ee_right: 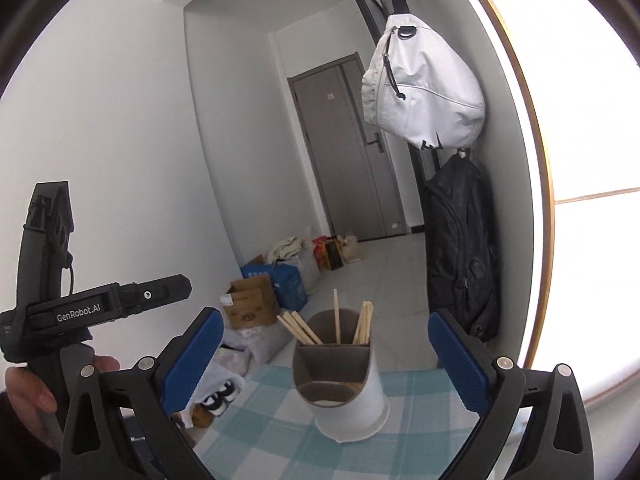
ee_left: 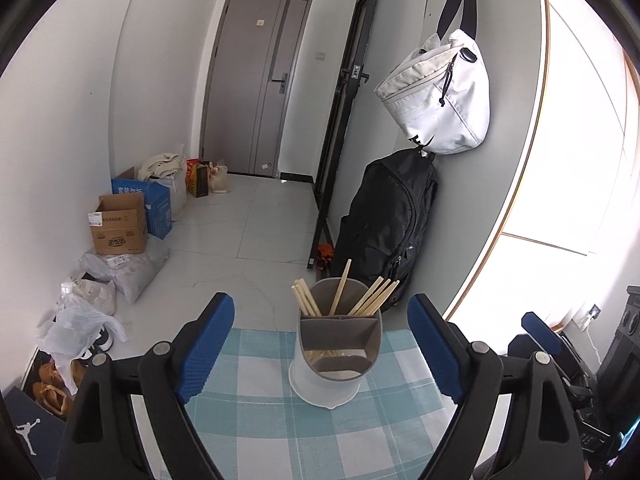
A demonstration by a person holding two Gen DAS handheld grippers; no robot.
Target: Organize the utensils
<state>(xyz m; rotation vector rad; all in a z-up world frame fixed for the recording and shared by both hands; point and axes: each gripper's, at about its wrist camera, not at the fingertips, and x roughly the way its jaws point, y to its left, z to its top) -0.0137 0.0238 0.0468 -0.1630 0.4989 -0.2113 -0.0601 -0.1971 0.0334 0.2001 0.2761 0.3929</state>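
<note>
A white utensil holder (ee_left: 335, 354) with a grey divided insert stands upright near the far edge of a table with a blue-and-white checked cloth (ee_left: 256, 412). Several wooden chopsticks (ee_left: 306, 300) lean in its back compartment. My left gripper (ee_left: 320, 340) is open, its blue pads wide on either side of the holder and short of it, with nothing between them. In the right wrist view the same holder (ee_right: 340, 388) with its chopsticks (ee_right: 300, 328) stands ahead of my right gripper (ee_right: 328, 356), which is open and holds nothing. The left gripper's body (ee_right: 100, 308) and a hand (ee_right: 28, 392) show at the left.
Beyond the table edge the tiled floor (ee_left: 248, 240) holds cardboard boxes (ee_left: 120, 224), plastic bags and shoes along the left wall. A black backpack (ee_left: 388, 216) and a white bag (ee_left: 440, 92) hang on the right wall. A grey door (ee_left: 256, 80) is at the back.
</note>
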